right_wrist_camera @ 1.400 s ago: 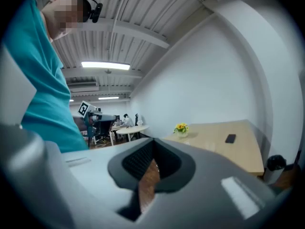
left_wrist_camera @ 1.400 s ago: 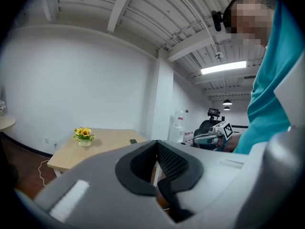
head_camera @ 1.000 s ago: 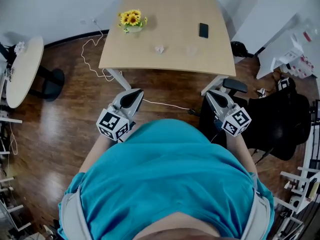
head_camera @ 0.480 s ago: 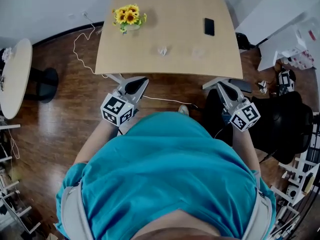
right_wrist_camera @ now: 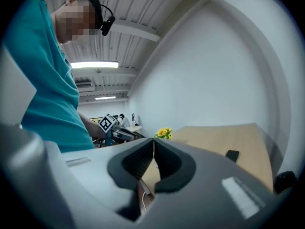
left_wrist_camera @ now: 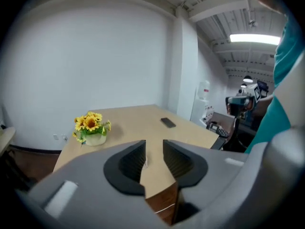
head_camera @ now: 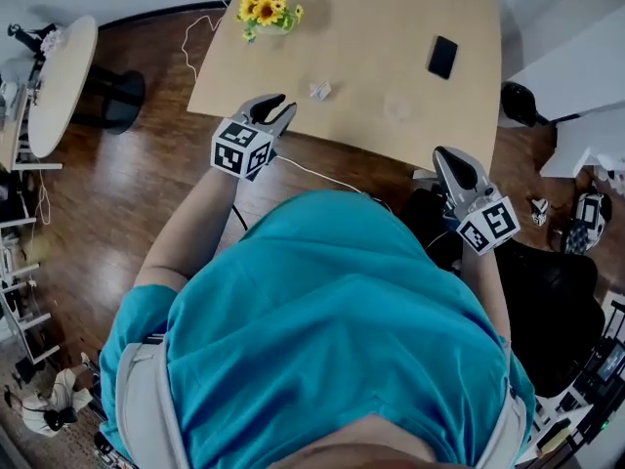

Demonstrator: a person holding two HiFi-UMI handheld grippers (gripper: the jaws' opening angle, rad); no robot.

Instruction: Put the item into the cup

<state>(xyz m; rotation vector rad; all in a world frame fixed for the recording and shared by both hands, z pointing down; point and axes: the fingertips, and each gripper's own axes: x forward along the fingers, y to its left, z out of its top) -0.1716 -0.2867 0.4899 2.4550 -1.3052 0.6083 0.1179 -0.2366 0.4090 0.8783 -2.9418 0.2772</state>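
While left tool opens empty, right tool jaws together

The table is cut off along its far side by the picture's top edge. Near the table's front edge, the small white item is too small to identify, and the cup shows only as a faint clear blur

A teal short-sleeved shirt and black headgear are worn.
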